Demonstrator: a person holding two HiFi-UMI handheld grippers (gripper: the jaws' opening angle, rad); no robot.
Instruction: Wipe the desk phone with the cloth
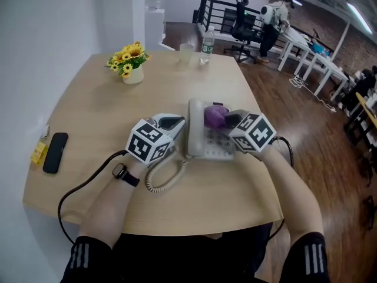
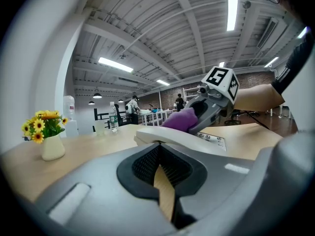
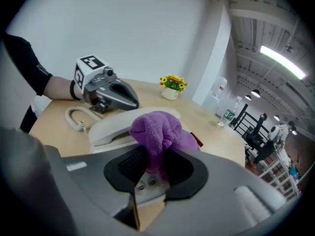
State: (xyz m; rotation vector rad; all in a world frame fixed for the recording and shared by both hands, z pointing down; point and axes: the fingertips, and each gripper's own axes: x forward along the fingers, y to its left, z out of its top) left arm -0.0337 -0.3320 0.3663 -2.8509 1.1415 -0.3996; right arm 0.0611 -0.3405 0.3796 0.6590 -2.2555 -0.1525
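The pale grey desk phone [image 1: 207, 143] lies mid-table, its handset [image 1: 194, 128] in the cradle on the left and its coiled cord [image 1: 164, 178] trailing toward me. My right gripper [image 1: 227, 121] is shut on a purple cloth [image 1: 215, 117], which presses on the phone's top beside the handset. In the right gripper view the cloth [image 3: 158, 132] bulges out past the jaws over the keypad. My left gripper [image 1: 175, 122] sits right at the phone's left side, jaws together with nothing between them; in its own view the handset [image 2: 172, 137] and cloth [image 2: 180, 119] lie just ahead.
A pot of yellow flowers [image 1: 131, 63] stands at the back left. A plastic cup [image 1: 187, 53] and a water bottle [image 1: 207, 45] are at the far edge. A black handset-like device [image 1: 55, 152] and a yellow item [image 1: 39, 152] lie at the left edge.
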